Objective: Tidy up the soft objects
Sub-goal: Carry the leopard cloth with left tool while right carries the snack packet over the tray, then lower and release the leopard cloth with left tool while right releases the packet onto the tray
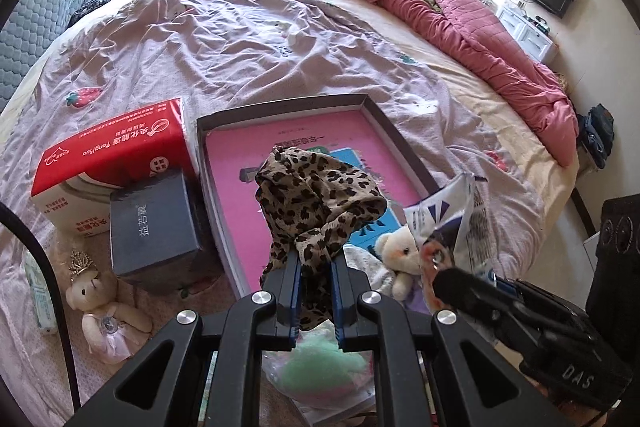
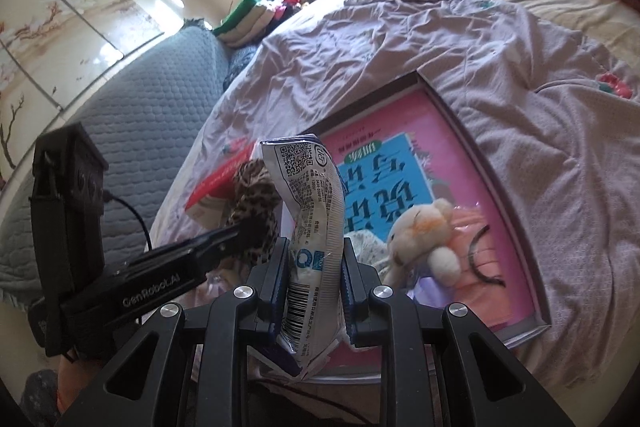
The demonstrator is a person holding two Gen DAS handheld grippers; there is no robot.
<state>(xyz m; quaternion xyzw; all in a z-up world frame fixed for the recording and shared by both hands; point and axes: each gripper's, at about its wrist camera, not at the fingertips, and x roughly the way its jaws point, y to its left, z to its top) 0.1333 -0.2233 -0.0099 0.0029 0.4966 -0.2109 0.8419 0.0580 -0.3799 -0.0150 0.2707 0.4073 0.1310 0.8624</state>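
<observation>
My left gripper point(image 1: 315, 259) is shut on a leopard-print cloth point(image 1: 316, 195) and holds it up over the near end of a shallow grey box point(image 1: 404, 139) with a pink book inside. My right gripper point(image 2: 314, 247) is shut on a white and blue plastic packet point(image 2: 312, 211), held upright over the same box point(image 2: 476, 143); the packet also shows in the left wrist view point(image 1: 452, 219). A small cream teddy point(image 1: 402, 259) lies in the box's near corner, also seen in the right wrist view point(image 2: 424, 235). The leopard cloth point(image 2: 256, 199) and left gripper sit just left of the packet.
A red and white tissue box point(image 1: 112, 163) and a dark blue box point(image 1: 154, 223) stand left of the grey box. A crowned teddy in a pink dress point(image 1: 104, 307) lies near left. A green fluffy item point(image 1: 324, 363) lies under my left gripper. A pink quilt point(image 1: 480, 39) lines the bed's right edge.
</observation>
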